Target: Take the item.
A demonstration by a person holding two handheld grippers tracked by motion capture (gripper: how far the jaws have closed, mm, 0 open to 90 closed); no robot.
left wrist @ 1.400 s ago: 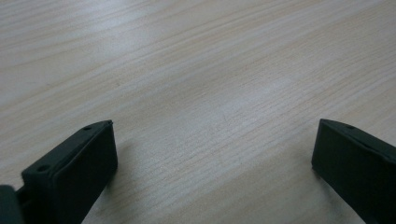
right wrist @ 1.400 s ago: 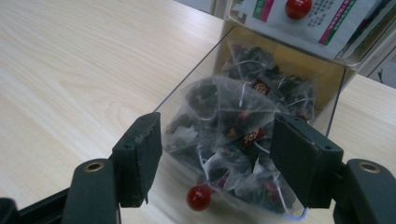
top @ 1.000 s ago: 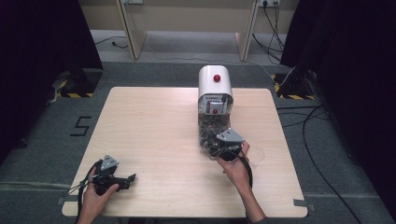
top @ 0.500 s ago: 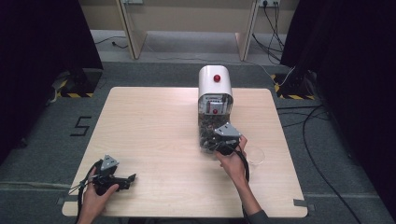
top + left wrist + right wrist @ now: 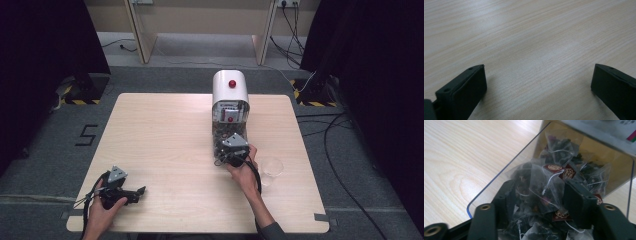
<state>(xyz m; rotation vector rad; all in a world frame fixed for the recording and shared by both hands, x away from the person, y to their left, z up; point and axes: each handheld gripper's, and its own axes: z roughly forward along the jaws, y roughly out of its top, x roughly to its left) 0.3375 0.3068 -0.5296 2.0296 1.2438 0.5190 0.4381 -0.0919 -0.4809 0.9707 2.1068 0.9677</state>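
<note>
My right gripper (image 5: pixel 231 159) is down at the front of the white dispenser (image 5: pixel 230 95), right in its clear tray (image 5: pixel 506 167). The tray is full of tea bags (image 5: pixel 574 172) with thin white strings and small dark red tags. In the right gripper view my two black jaws stand about half open, one on each side of a see-through tea bag (image 5: pixel 541 192). The bag sits between them. I cannot tell if the jaws touch it yet, so I do not call it held.

Other tea bags are piled all around and under that one, so they crowd my jaws. The clear wall of the tray runs close by on one side, and the tray's far wall is behind the pile.

A small clear cup (image 5: pixel 272 167) stands on the table (image 5: pixel 165 140) just beside my right hand (image 5: pixel 245 172), toward the right edge.

My left gripper (image 5: pixel 119 187) rests near the front left corner of the table, well apart from the dispenser. In the left gripper view its jaws are spread wide over bare wood, with nothing between them.

The middle and left of the table are bare, so there is lots of room there. The dispenser stands near the far edge. Black cables lie on the floor to the right of the table.
</note>
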